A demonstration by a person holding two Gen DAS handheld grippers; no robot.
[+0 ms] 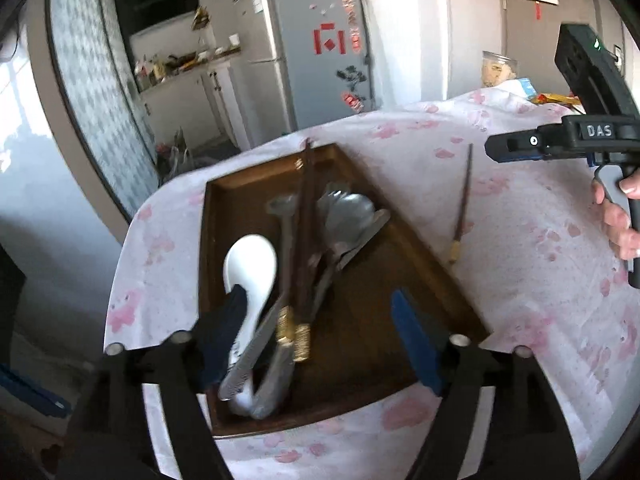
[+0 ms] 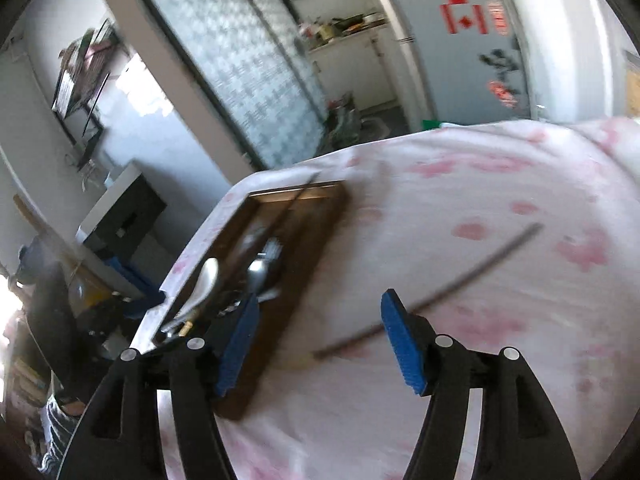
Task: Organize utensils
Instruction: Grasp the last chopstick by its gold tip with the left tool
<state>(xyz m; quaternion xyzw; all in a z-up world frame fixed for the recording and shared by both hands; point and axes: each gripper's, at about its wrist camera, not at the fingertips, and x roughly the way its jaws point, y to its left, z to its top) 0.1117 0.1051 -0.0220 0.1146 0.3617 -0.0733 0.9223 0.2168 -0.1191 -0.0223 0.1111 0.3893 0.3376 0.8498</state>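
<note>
Left wrist view, counter (image 1: 520, 280): draped in a pink-flowered cloth, it carries everything; the tray serves as landmark below.
Tray (image 1: 360, 344): a dark wooden box near the counter's left edge, the place where utensils are being gathered.
Left claw (image 1: 320, 336): hovers over the tray's near end, fingers apart and holding nothing, probably because its item is already set down.
Right claw (image 2: 320, 344): open and empty, poised right of the tray with the stray chopstick running between its fingers, likely lining up to pick it.
White spoon (image 1: 250, 268): lies in the tray's left part, bowl pointing away.
Metal spoons (image 1: 348, 216): piled in the tray's middle, handles toward the near end.
Chopsticks (image 1: 306, 216): lie lengthwise in the tray, tips over its far rim.
Stray chopstick (image 1: 464, 204): alone on the cloth just right of the tray, the one piece not yet put away.
</note>
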